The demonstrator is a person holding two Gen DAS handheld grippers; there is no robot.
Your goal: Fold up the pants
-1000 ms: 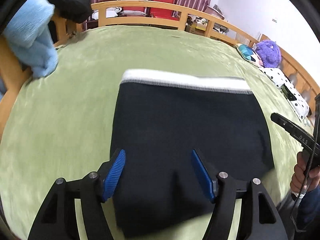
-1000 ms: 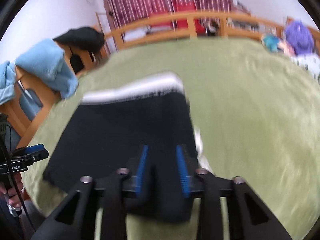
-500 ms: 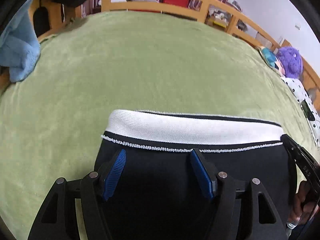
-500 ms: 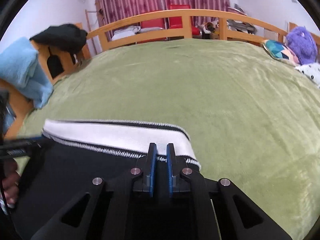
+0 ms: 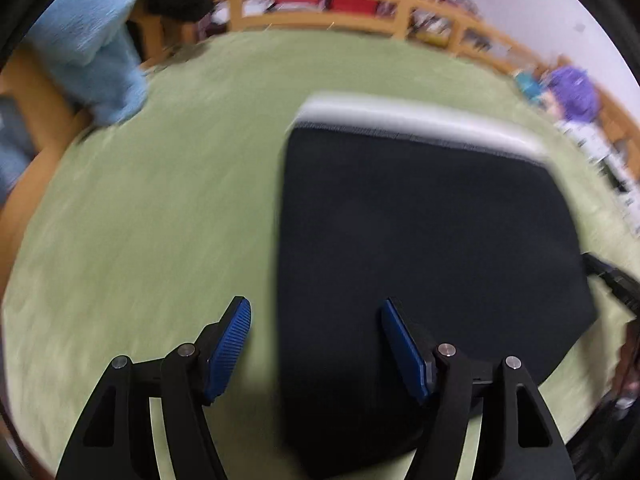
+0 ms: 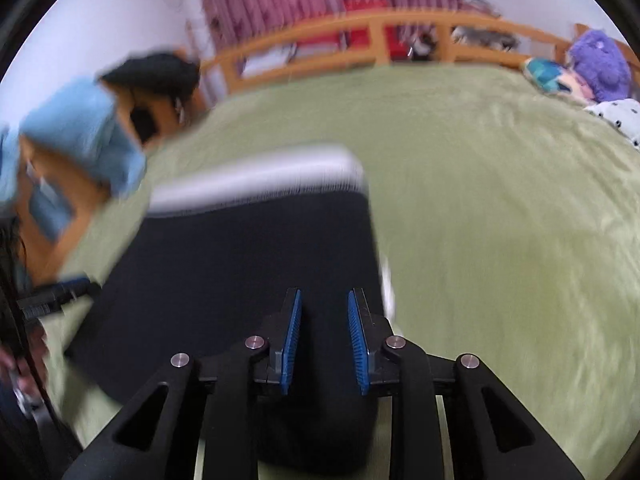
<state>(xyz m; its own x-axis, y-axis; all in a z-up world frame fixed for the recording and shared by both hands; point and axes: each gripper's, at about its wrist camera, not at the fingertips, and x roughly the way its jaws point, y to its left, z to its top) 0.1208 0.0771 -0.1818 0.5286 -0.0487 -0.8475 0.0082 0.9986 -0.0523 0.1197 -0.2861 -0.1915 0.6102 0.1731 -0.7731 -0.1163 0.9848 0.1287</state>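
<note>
The pants (image 5: pixel 432 248) lie folded into a dark, roughly square block on the green bed (image 5: pixel 152 208), near its near edge, with the white waistband (image 5: pixel 420 120) on the far side, toward the wooden rail (image 6: pixel 380 36). Their long edge runs side to side across both views, and the near fold sits right under the two tools. The left tool (image 5: pixel 316 348) straddles the block's left edge: one pad is over bare bed, the other over the cloth. Its jaws are wide and opening, gripping nothing. The right tool (image 6: pixel 324 344) stands over the block's right part, just inside its right edge; its jaws are a narrow gap apart and opening, with dark cloth seen between them, though neither pad appears to press on it. Both tools look equally near, so a further fold would likely start from this near edge. Blur hides finer contact.
</note>
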